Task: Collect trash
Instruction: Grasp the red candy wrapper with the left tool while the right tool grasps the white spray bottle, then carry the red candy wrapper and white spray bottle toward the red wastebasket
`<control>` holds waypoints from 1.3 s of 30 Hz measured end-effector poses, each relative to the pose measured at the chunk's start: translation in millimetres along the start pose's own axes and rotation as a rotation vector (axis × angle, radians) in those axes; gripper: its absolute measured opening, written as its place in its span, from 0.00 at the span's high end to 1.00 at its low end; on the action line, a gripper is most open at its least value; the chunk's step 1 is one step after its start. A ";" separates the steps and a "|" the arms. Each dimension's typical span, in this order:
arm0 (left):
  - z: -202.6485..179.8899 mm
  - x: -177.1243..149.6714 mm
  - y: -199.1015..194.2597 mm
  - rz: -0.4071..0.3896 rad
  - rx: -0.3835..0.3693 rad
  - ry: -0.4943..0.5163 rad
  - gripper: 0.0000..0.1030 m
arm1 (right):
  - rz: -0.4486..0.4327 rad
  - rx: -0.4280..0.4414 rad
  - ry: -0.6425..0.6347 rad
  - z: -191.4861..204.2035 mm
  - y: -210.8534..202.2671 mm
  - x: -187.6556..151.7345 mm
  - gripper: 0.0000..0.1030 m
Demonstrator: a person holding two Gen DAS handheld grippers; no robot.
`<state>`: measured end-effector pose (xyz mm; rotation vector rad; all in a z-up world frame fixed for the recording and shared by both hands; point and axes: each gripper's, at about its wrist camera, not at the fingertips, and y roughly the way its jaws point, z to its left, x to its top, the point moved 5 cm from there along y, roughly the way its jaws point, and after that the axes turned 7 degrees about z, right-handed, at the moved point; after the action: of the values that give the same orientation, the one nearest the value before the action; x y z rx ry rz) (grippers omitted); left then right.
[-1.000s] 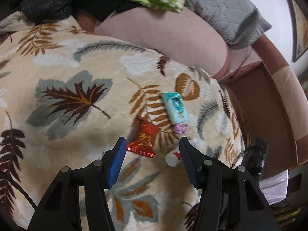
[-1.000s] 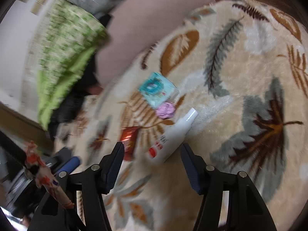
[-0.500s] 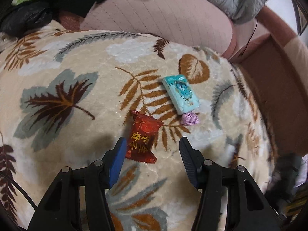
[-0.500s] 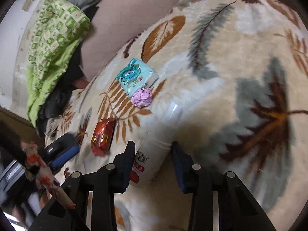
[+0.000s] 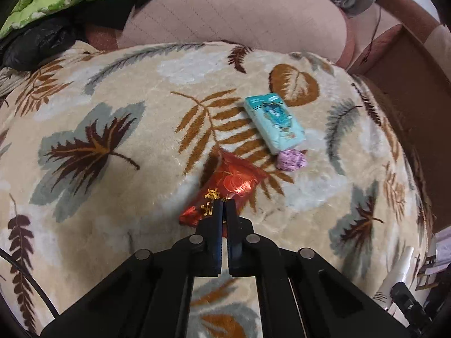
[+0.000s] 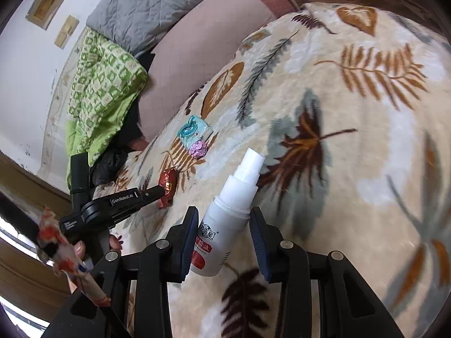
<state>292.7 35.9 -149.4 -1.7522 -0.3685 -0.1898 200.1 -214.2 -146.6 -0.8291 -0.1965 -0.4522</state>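
A red foil wrapper (image 5: pixel 228 188) with gold characters lies on a leaf-patterned plush blanket (image 5: pixel 112 107), near the middle of the left wrist view. The left gripper (image 5: pixel 224 205) has its jaws pinched together on the wrapper's near edge, no gap showing between them beyond the thin foil. In the right wrist view the same gripper reaches in from the left, its tip on the wrapper (image 6: pixel 167 186), with the person's fingers (image 6: pixel 112 242) on its handle.

Just beyond the wrapper to the right sits a small crumpled purple foil ball (image 5: pixel 291 160), touching a teal tissue pack (image 5: pixel 274 122) that lies farther back.

The right gripper (image 6: pixel 222 239) holds a white spray bottle (image 6: pixel 225 225) with a red label between its blue-padded jaws, which are partly open; the left pad presses the bottle's side, while the right pad's contact cannot be told. The nozzle points away, toward the blanket's far side.

Behind the blanket is a pink sofa cushion (image 5: pixel 239 14), with a green patterned cloth (image 6: pixel 104 84) and a grey quilted cover (image 6: pixel 146 5) at the far left.
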 end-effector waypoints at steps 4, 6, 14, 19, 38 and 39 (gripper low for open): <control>-7.9 -14.2 -30.1 -0.030 -0.071 -0.009 1.00 | -0.042 0.003 -0.003 1.4 -32.1 -11.1 0.61; -13.4 -24.4 -50.5 -0.063 -0.080 0.001 1.00 | -0.064 0.006 -0.002 4.2 -50.3 -17.8 0.61; -8.7 -47.2 -77.0 -0.123 -0.054 0.086 0.58 | -0.117 0.016 -0.041 16.0 -109.0 -46.9 0.61; -8.1 -40.8 -51.9 -0.103 0.014 0.127 0.53 | -0.121 0.012 -0.050 14.9 -117.7 -53.3 0.61; -5.7 -30.5 16.5 0.068 0.036 0.162 0.80 | -0.088 0.012 0.011 -13.7 -79.7 -40.6 0.61; -7.9 -31.9 13.7 0.070 0.018 0.158 0.80 | -0.088 0.013 0.012 -13.9 -79.9 -40.9 0.61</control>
<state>268.2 21.3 -170.8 -1.7172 -0.1939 -0.2719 126.9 -258.9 -116.6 -0.8070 -0.2255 -0.5377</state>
